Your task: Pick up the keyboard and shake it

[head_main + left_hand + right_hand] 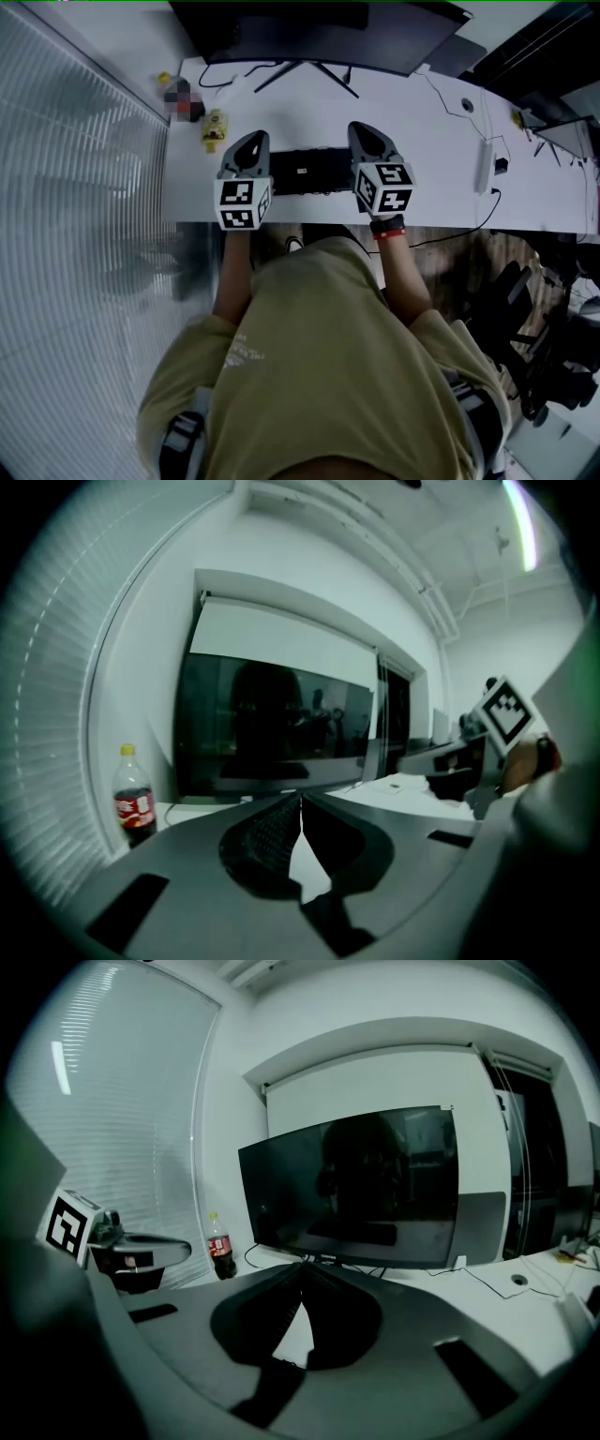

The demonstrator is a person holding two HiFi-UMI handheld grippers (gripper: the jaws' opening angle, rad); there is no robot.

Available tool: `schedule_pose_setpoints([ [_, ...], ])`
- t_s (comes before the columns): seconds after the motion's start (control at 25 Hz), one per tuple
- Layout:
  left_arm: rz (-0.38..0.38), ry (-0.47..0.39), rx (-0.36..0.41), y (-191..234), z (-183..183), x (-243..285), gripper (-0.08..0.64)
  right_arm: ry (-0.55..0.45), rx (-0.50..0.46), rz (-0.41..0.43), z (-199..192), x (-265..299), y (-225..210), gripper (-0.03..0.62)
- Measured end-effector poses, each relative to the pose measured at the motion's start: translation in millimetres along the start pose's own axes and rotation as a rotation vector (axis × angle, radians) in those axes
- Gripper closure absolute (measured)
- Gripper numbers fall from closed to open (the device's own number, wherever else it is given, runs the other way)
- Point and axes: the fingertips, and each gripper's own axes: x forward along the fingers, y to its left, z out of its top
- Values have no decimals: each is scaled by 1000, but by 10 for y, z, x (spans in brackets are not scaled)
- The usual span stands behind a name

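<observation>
Head view: the black keyboard (305, 172) lies flat on the white desk (422, 150), in front of the monitor (309, 33). The left gripper (253, 141) is at one end of it and the right gripper (366, 133) at the other. No writing is legible here.

Left gripper view: jaws clenched tip to tip with nothing between them. The keyboard is out of sight. We see a bottle (134, 803) with a yellow cap and a red label, its print too blurred to read.

Right gripper view: jaws likewise pressed together and empty. This view alone shows a small brand mark on the monitor's lower bezel, which we cannot read.
</observation>
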Motion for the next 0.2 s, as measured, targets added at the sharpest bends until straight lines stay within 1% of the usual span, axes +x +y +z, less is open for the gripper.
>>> schedule_pose_setpoints([
  [0.08, -96, -64, -37, -116, 63, -6, 537, 32, -31, 35, -81, 80, 25, 568],
  [0.2, -189, -110, -50, -230, 74, 34, 537, 86, -77, 89, -235, 245, 32, 568],
])
